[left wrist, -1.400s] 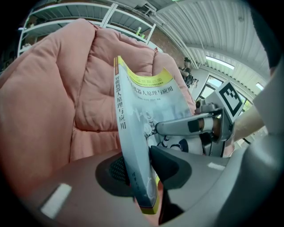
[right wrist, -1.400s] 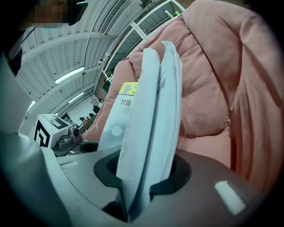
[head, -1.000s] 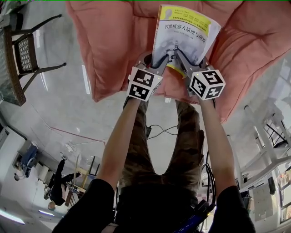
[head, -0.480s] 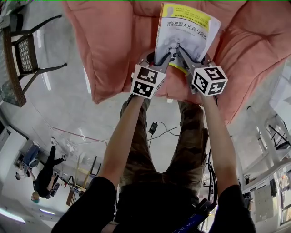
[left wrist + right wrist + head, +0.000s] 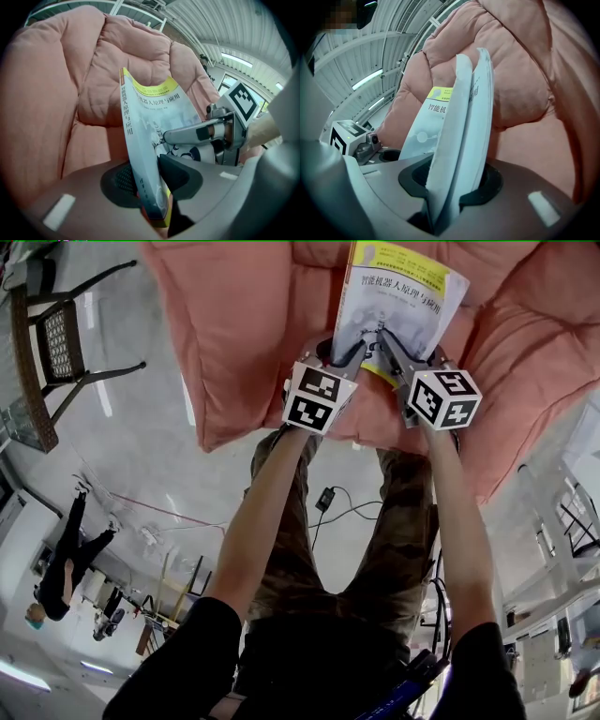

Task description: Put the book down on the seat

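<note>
**Book held by both tongs just above the pink seat**

Closest in the head view are the person's two bare forearms, reaching forward side by side. Each ends in a gripper, and the two converge on the lower edge of one book.

The left gripper (image 5: 145, 180) is clamped on the book (image 5: 398, 306) at its spine corner, with a dark pad pressing on each side of the cover. The right gripper (image 5: 454, 183) takes the open-page side. Its jaws have just been opening, yet the book stands between them with the pads against it, and the pages fan slightly above the pinch. Holding both lower corners probably keeps the floppy paperback from twisting or falling open as it is lowered.

The book rises from the jaws, tilted so that its yellow-banded cover faces up toward the head camera. It hangs over the seat (image 5: 234, 324), a padded pink armchair. The seat's cushion lies just beyond and beneath it, and the backrest swells behind it in both gripper views. No view shows whether its far edge touches the cushion.

Further off, a cable (image 5: 328, 502) lies on the pale floor (image 5: 141, 456) between the person's legs. A dark lattice-backed chair (image 5: 47, 343) stands well to the left.
</note>
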